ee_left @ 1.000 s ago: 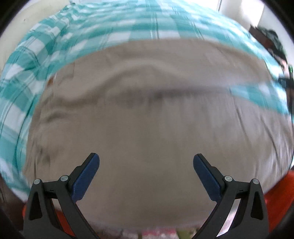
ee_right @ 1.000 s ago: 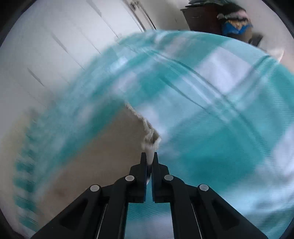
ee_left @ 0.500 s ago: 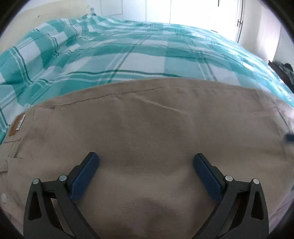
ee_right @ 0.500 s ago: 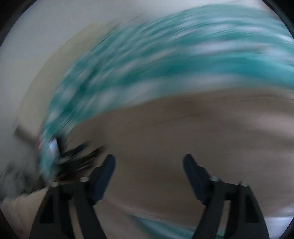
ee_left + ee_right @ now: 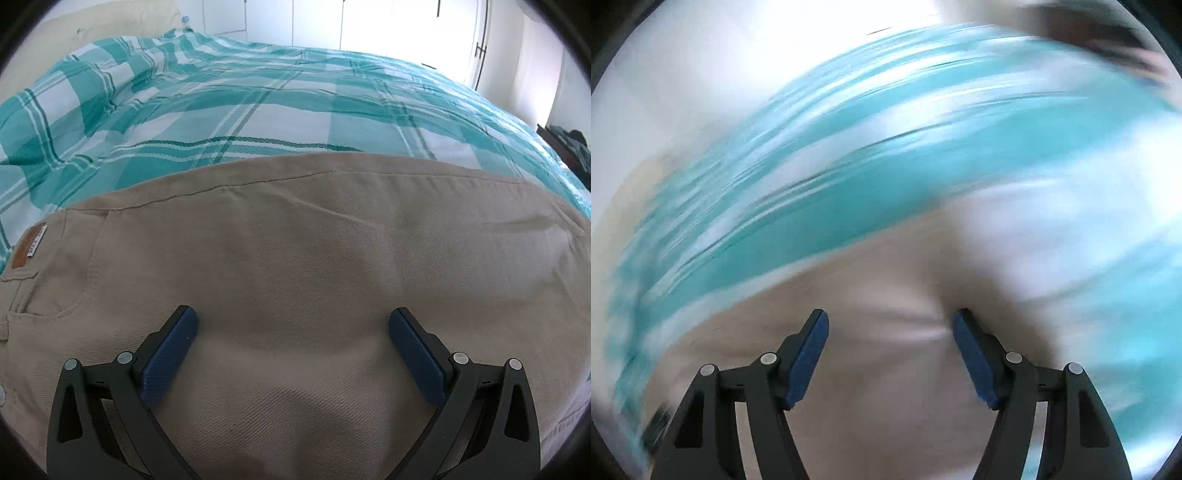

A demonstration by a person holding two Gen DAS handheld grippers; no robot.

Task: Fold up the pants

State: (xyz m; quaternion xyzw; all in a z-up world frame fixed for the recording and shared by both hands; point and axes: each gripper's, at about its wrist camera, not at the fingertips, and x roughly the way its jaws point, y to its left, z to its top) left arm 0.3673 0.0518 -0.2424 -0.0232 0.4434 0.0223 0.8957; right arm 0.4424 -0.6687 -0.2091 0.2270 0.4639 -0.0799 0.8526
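The right hand-held gripper (image 5: pixel 890 325) now has its blue pads spread apart with nothing between them, where a second ago they were pressed together on a frayed hem of the khaki pants (image 5: pixel 314 266); half a second ago they were already spread. Its view is smeared with motion blur, so it is swinging, with beige cloth low in the frame and the teal checked bedspread (image 5: pixel 258 110) streaking across the upper half. The left hand-held gripper (image 5: pixel 293 321) is likewise spread wide and holds nothing, hovering low over the pants, which fill the lower half of its frame and lie flat on the bed, the leather waistband label (image 5: pixel 29 245) at the left edge. Compared with a second ago the cloth lies smoother, with no ridge across it. I judge one fold has just been laid down and released; another fold may remain
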